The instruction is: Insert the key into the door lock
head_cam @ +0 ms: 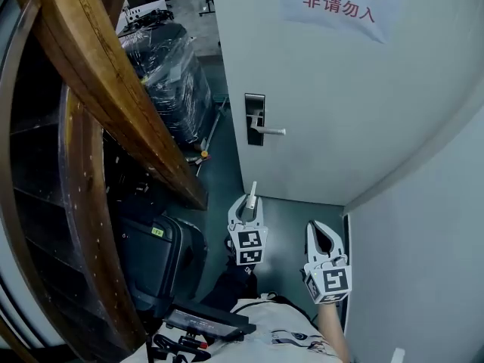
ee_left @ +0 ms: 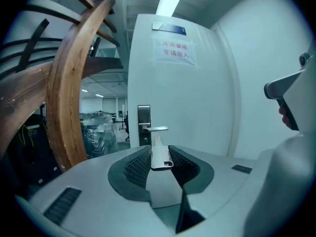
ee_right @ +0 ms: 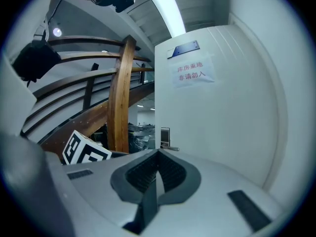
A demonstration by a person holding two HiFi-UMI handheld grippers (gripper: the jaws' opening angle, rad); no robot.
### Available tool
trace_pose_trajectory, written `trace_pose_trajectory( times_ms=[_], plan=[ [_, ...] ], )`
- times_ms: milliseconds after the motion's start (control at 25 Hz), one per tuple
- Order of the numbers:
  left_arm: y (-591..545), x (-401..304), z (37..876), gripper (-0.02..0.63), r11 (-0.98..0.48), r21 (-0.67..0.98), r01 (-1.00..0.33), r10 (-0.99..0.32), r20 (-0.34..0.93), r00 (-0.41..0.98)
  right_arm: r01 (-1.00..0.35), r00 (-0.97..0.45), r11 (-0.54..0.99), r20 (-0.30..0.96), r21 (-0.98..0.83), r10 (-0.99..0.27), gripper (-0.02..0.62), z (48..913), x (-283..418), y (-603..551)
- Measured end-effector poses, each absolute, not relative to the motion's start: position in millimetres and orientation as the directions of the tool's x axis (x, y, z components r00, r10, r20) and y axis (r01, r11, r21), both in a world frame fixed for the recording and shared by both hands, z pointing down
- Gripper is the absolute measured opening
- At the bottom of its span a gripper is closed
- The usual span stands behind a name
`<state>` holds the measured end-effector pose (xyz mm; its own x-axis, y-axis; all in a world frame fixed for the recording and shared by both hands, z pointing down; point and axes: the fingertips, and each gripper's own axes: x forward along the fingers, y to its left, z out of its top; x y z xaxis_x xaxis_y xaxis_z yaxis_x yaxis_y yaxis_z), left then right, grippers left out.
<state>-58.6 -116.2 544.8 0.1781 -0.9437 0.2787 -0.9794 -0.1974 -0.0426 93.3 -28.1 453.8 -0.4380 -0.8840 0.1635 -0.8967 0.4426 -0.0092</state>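
Holding the key by its broad head, the left gripper is found clamped on it, with the narrow blade projecting past the jaw tips toward twelve o'clock. The door lock is seen at twelve o'clock of that gripper, well apart from the key, with its lever handle pointing toward three o'clock. The right gripper is noted at four o'clock of the left, jaws brought together with nothing between them. The key is judged light, stiff, thin and smooth-sided, so pivoting under insertion load is considered possible. A hold across the flat faces of the head is judged appropriate.
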Motion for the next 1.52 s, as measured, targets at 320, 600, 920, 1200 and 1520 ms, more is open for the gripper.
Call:
trace_pose_trajectory(
  times_ms=[320,600,920,1200,1520],
  plan=[
    [-227.4,-78.1,572.8,0.117,-0.223,-0.05,-0.974,-0.931,0.305,0.198,-0.909,-0.405,0.416,0.203,0.011,-0.891,0.006,464.8,56.4,-108.0],
    [-290.0,-83.6,613.0,0.117,-0.197,-0.051,-0.979,-0.934,0.314,0.172,-0.902,-0.417,0.431,0.224,0.015,-0.881,0.006,505.9,50.4,-137.9],
    [-348.4,-79.8,645.9,0.117,-0.168,-0.073,-0.983,-0.954,0.263,0.144,-0.907,-0.407,0.419,0.177,0.034,-0.896,0.006,556.9,70.0,-163.5],
    [-373.6,-77.7,660.7,0.117,-0.146,-0.071,-0.987,-0.96,0.25,0.124,-0.914,-0.392,0.403,0.165,0.037,-0.905,0.006,578.8,83.8,-179.3],
    [-384.2,-78.9,664.3,0.117,-0.146,-0.075,-0.986,-0.958,0.26,0.122,-0.909,-0.408,0.417,0.165,0.019,-0.898,0.006,585.6,79.6,-188.3]
  ],
)
